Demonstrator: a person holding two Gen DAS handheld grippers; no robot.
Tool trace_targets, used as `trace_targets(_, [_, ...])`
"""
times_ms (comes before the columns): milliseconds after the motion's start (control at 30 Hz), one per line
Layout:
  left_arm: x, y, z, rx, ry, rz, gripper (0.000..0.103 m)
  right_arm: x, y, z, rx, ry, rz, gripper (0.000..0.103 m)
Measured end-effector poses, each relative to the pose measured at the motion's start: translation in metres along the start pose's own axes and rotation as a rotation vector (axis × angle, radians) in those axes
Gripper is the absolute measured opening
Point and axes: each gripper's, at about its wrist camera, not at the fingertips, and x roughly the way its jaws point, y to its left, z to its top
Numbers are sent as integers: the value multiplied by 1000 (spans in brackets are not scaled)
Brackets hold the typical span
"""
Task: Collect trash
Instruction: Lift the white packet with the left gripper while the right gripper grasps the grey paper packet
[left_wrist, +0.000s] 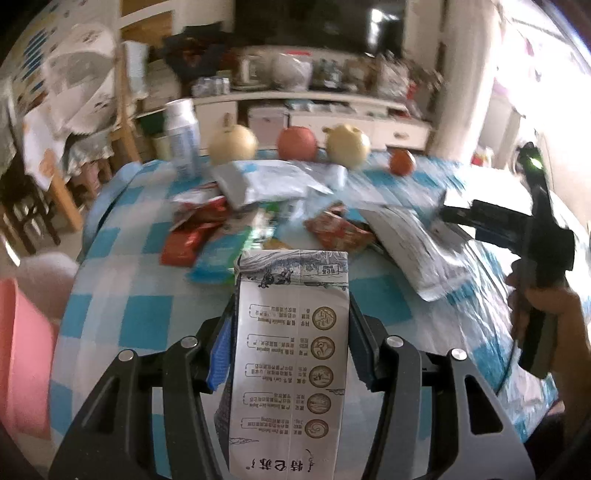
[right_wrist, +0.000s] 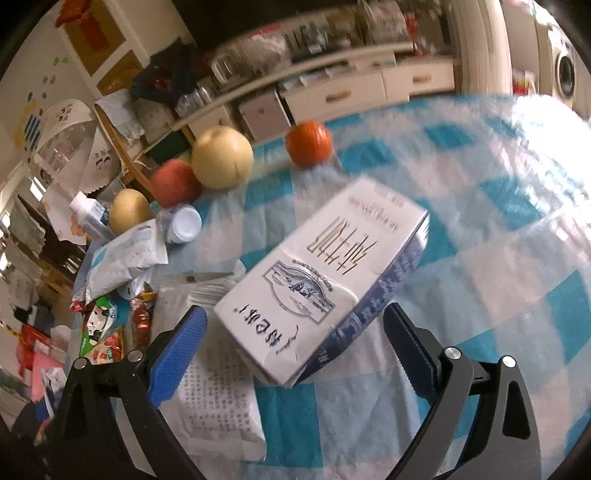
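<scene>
A white milk carton (left_wrist: 291, 332) with brown round emblems stands lengthwise between my left gripper's (left_wrist: 291, 306) blue pads, which are shut on its sides above the checked tablecloth (left_wrist: 147, 321). A second white and blue carton (right_wrist: 321, 273) lies flat on the cloth, partly on a white printed packet (right_wrist: 218, 406). My right gripper (right_wrist: 295, 314) is open around that carton's near end, with its pads clear of it. The left wrist view shows the right gripper (left_wrist: 458, 216) at the right, held by a hand (left_wrist: 554, 314). Red, green and silver snack wrappers (left_wrist: 207, 229) are heaped mid-table.
Along the far table edge sit two pears (left_wrist: 232, 144), an apple (left_wrist: 297, 142), an orange (left_wrist: 402, 161) and a white bottle (left_wrist: 183, 136). A small white jar (right_wrist: 183, 223) lies near the wrappers. A pink container (left_wrist: 26, 350) stands left of the table. Chairs and cabinets lie beyond.
</scene>
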Motion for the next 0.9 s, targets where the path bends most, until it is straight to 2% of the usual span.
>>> trace_targets(133, [2,26,1,-82,-9,-4,55,-23,21,-4,-90,-77,32,95])
trace_targets(267, [-2,44,0,-131,-24,-5,55,-24,41,-24,-149,-9,73,95])
trace_targets(400, [-5,56,-1,-162,-38,-10,55,-12,52,-40,-193,50,48,95])
trace_targets(600, [-9,63,2,-173,-57,-27,55,14,61,-43,-194,100,19,95])
trace_targets(767, [-8,68,3,-178,-57,-36,55,35,78,-45,-240,120,-6,95])
trace_targets(833, [-7,69,4,-180,-57,-36,55,38,85,-46,-279,101,-59,95])
trace_targets(900, [-7,70,3,-185,-58,-39,55,39,86,-44,-280,93,-74,95])
